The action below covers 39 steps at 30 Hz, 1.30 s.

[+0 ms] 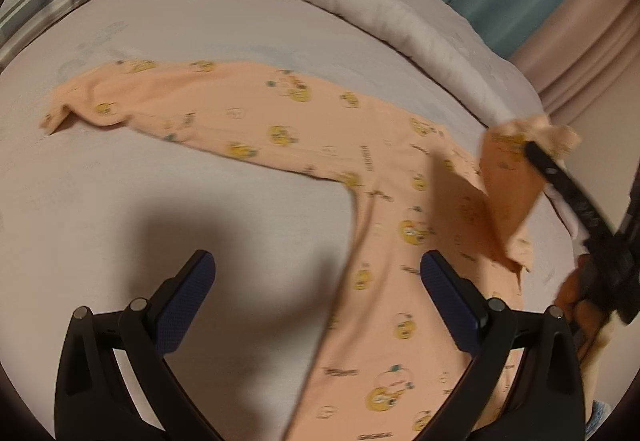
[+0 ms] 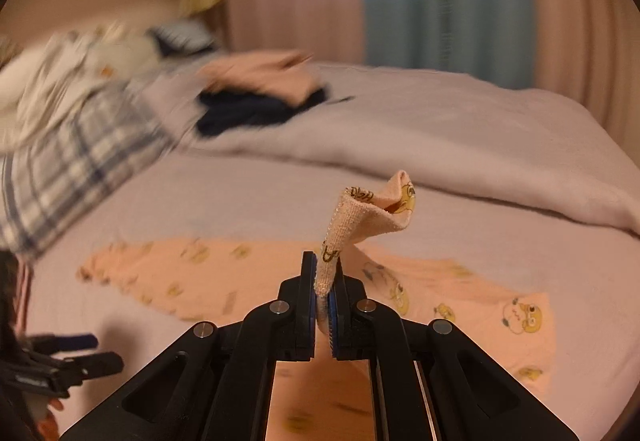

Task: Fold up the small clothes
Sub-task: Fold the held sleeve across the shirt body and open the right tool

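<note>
right fingers (image 2: pixel 325 297) pinching pyjama (image 1: pixel 320 145) cuff, lifted to fold it over | left fingers (image 1: pixel 318 295) spread, empty, above pyjama leg | bed (image 1: pixel 200 21)

garment: peach cotton baby sleepsuit (image 1: pixel 320 145) printed with yellow cartoon faces and small dark lettering
state: mostly spread flat, one end lifted
pose: long body runs across the pale lilac bedsheet (image 1: pixel 160 201), with one limb stretched out flat to the far side and another running toward the near edge
lifted part: a ribbed cuff (image 2: pixel 326 269) stands upright off the bedsheet, pinched in the right gripper (image 2: pixel 325 281); its open end flares above, showing the printed inside
place: middle of the bedsheet
</note>
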Motion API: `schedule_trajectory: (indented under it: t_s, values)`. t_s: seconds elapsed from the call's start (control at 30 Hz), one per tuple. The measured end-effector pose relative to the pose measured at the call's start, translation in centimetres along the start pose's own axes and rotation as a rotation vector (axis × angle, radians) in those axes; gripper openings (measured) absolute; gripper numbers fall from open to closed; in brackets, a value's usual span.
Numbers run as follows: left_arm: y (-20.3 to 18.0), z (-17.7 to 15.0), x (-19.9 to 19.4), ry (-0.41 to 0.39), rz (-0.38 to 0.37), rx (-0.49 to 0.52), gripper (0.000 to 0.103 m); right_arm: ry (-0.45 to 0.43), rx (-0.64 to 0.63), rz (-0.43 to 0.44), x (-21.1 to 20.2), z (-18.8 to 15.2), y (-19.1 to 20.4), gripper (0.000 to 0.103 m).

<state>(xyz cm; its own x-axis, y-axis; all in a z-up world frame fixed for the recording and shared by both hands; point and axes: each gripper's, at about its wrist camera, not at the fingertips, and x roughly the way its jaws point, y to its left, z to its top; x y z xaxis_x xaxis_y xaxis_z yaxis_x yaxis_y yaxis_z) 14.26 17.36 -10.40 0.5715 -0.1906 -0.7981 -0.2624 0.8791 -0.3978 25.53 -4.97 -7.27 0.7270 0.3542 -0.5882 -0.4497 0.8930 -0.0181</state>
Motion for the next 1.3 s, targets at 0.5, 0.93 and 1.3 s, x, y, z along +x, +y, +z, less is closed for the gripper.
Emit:
schedule_trajectory:
  t_s: [0.5,0.93,1.3]
  values:
    - [-2.0,1.3,0.4,-0.028,-0.055,0.036,0.102,0.105,0.278,0.401,0.1,-3.8,-5.3,0.059]
    - [-11.1,4.5,10.1,0.109,-0.266,0.089,0.078,0.181,0.480,0.066,2.3,-9.2,-17.2,0.037]
    - [-4.8,3.8,9.9,0.122,-0.271,-0.008,0.072,0.256,0.489,-0.090,4.0,-9.9,-17.2,0.000]
